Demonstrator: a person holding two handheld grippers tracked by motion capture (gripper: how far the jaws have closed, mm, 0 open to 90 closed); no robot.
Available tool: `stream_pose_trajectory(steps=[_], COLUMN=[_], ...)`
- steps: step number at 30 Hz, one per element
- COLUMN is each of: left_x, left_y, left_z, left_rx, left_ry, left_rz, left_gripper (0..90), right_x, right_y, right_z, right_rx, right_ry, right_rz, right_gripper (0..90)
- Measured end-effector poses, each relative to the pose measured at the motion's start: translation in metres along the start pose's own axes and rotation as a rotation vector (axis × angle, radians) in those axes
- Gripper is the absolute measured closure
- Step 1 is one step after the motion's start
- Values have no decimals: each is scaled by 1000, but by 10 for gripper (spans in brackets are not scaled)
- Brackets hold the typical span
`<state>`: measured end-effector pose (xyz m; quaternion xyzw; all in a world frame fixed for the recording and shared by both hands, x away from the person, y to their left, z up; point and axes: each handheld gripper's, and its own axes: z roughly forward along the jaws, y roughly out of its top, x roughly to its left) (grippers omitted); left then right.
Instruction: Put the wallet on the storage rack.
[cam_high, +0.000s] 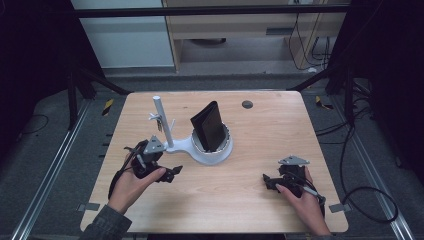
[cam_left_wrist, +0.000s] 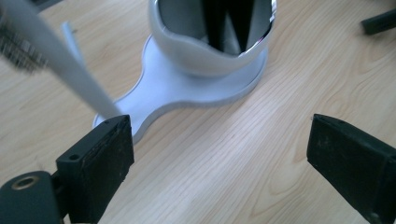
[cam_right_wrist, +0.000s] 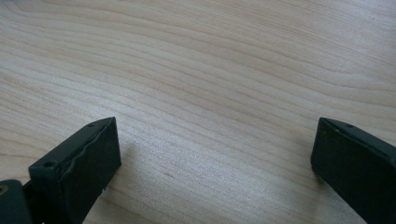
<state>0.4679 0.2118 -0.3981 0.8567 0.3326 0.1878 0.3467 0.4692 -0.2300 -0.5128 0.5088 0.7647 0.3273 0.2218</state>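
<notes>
Left gripper (cam_high: 172, 172) is hovering wide, gripping nothing, near the white stand with its round cup (cam_high: 212, 150) holding a black folded wallet (cam_high: 209, 127); right gripper (cam_high: 267, 181) is resting wide on the pale wooden worktop (cam_high: 260, 130).

Each hand carries a black gripper topped by a grey three-cornered plate: the left gripper (cam_high: 172, 173) and the right gripper (cam_high: 266, 181). A thin cable trails from each. The jaws are blocky black pads with small screw holes. A grey-green sleeve (cam_high: 102, 225) covers the left forearm.
</notes>
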Motion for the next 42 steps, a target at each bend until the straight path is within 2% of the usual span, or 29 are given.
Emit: stream_pose_trajectory(steps=[2,6,10,17,27,29,30,33,35,42], left_x=[6,18,29,46,59,61,62,63,63,64], left_y=[-11,-33,-53,-81,-104,-107,-108,-108,-108,-107], left_z=[1,4,13,31,46,51,52,54,56,56], left_rx=[6,8,46,69,40,46,37,19,23,29], left_ry=[22,33,51,89,112,109,110,114,110,113], left_rz=[-12,-56,-82,-124,-201,-201,-203,-205,-203,-203], left_gripper=[69,69,73,79,78,71,45,43,12,0], right_x=[0,0,0,0,0,0,0,0,0,0], right_y=[0,0,0,0,0,0,0,0,0,0], right_z=[0,0,0,0,0,0,0,0,0,-1], right_rx=[-1,-1,-1,-1,-1,-1,-1,0,-1,0], right_ry=[1,1,1,1,1,1,1,1,1,0], right_rz=[0,0,0,-1,-1,-1,0,0,-1,2], right_gripper=[18,18,18,18,18,18,18,18,18,18])
